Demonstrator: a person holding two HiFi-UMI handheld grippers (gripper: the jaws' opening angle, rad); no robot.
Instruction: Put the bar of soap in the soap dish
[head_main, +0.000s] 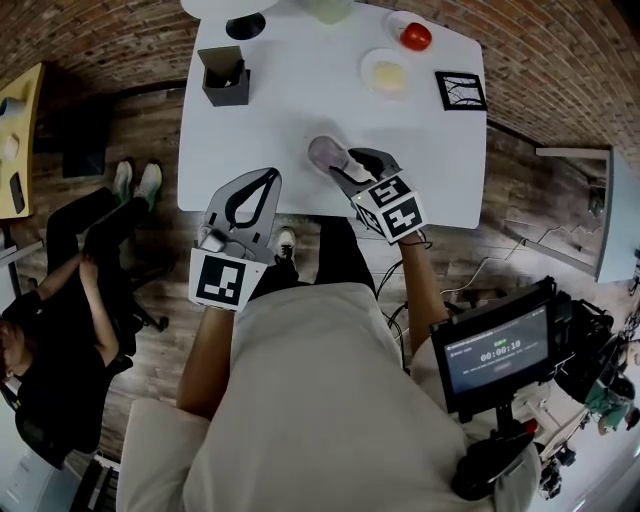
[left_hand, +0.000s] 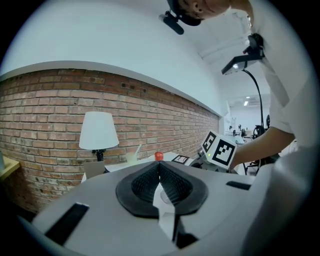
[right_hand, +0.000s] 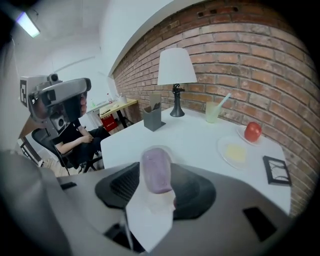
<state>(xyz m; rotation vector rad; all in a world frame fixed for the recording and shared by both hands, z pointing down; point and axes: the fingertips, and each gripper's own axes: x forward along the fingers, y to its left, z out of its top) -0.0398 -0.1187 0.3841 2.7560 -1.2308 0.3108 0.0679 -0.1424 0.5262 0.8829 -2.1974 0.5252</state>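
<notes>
A purple bar of soap (right_hand: 156, 170) sits between the jaws of my right gripper (right_hand: 155, 159), which is shut on it over the table's front edge. In the head view the soap (head_main: 327, 154) shows just ahead of that gripper (head_main: 338, 166). A pale translucent rim shows round the bar's far end; I cannot tell whether it is a dish. My left gripper (head_main: 268, 174) hovers at the front edge of the white table (head_main: 300, 110), shut with nothing in it; its jaws (left_hand: 159, 166) meet at the tip.
On the table's far side are a white dish with a yellow piece (head_main: 388, 74), a red apple on a small plate (head_main: 415, 37), a black-framed square (head_main: 461, 90), a grey holder box (head_main: 225, 77), a lamp base (head_main: 246, 26) and a green cup (head_main: 330, 9). A person sits at left (head_main: 60, 280).
</notes>
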